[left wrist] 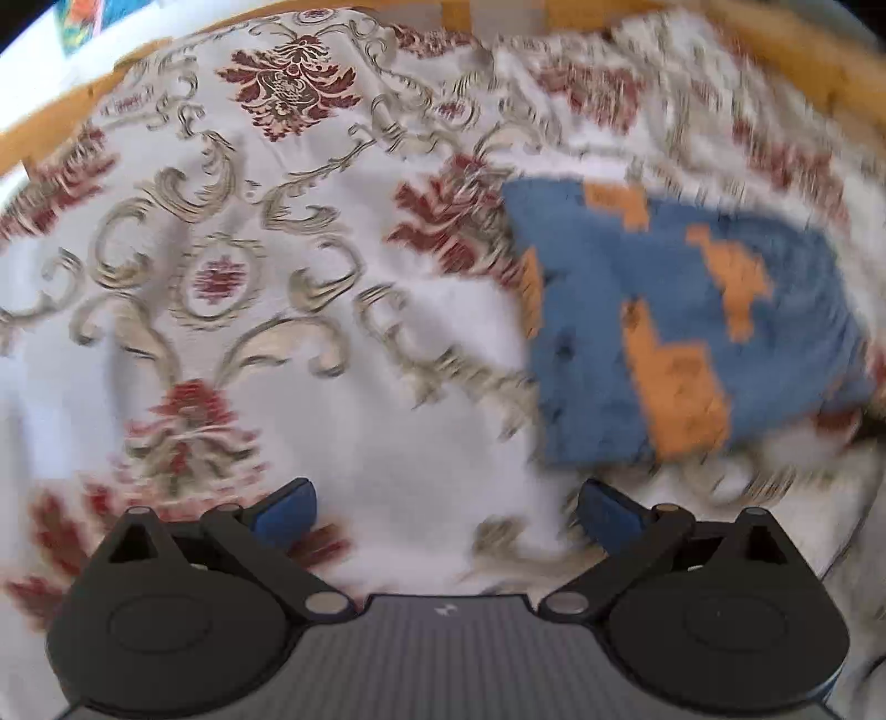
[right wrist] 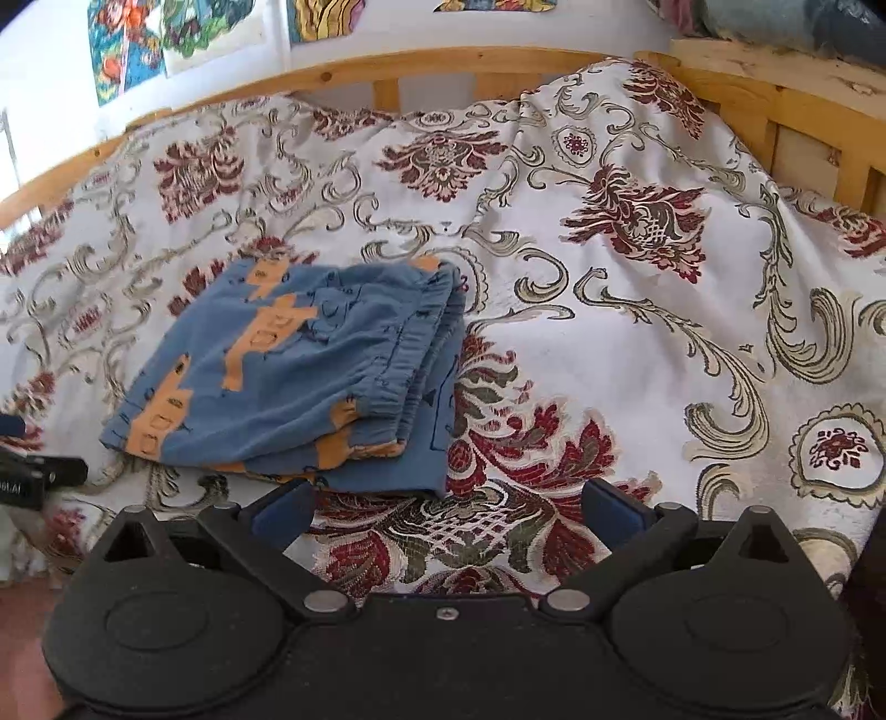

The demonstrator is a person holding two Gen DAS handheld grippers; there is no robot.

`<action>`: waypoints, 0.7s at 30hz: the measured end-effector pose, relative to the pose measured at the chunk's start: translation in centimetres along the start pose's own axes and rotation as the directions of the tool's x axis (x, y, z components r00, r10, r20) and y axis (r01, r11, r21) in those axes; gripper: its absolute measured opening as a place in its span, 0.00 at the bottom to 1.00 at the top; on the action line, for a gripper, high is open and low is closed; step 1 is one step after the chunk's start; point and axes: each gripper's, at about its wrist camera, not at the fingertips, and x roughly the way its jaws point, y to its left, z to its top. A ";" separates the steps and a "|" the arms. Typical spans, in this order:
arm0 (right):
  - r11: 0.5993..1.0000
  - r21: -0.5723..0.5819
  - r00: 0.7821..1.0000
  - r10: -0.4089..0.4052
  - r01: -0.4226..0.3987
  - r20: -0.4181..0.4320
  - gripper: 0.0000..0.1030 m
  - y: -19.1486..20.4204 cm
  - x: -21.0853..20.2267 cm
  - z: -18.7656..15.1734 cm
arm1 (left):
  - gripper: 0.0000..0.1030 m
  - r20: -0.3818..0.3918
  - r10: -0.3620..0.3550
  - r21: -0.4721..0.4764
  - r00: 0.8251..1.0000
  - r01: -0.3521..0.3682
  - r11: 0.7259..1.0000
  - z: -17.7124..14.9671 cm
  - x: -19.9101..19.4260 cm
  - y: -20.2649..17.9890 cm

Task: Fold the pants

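1. Pants (right wrist: pixel 288 376) sit folded into a compact blue bundle with orange patches, left of centre in the right wrist view, lying on the patterned bedspread (right wrist: pixel 637 343).
2. Elastic waistband edges are stacked along the bundle's right side, layers visible one over another — a lower layer sticks out at the bottom right corner.
3. Right gripper (right wrist: pixel 446 512) hovers at the bottom of its frame, jaws spread wide with nothing between them; its left blue fingertip sits just below the bundle's near edge, though I can't tell whether it touches.
4. Over in the left wrist view, everything is smeared with motion blur; the pants (left wrist: pixel 681 327) show at right of centre as a blue and orange block.
5. Left gripper (left wrist: pixel 446 507) is at the bottom of its frame, jaws also wide apart and empty — only white bedspread (left wrist: pixel 249 249) between the blue tips, with the pants up and to the right, apart from them.
6. Wooden bed frame (right wrist: pixel 443 63) curves across the top of the right wrist view, with colourful pictures (right wrist: pixel 127 50) on the wall above it.
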 end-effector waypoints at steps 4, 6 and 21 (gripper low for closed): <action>0.997 0.066 0.998 0.044 -0.047 0.041 0.99 -1.2 -0.7 0.7 | 1.00 0.019 0.043 0.017 0.999 -0.043 0.999 -0.5 -1.8 1.0; 0.991 0.114 0.996 0.069 -0.076 0.064 0.99 -2.0 -0.9 1.1 | 1.00 0.022 0.047 -0.002 0.999 -0.047 0.999 -0.1 -2.2 1.7; 0.865 0.384 0.947 0.300 -0.322 0.118 0.99 -6.1 0.7 2.7 | 1.00 0.060 -0.100 0.004 0.993 0.100 0.995 8.6 -0.4 1.0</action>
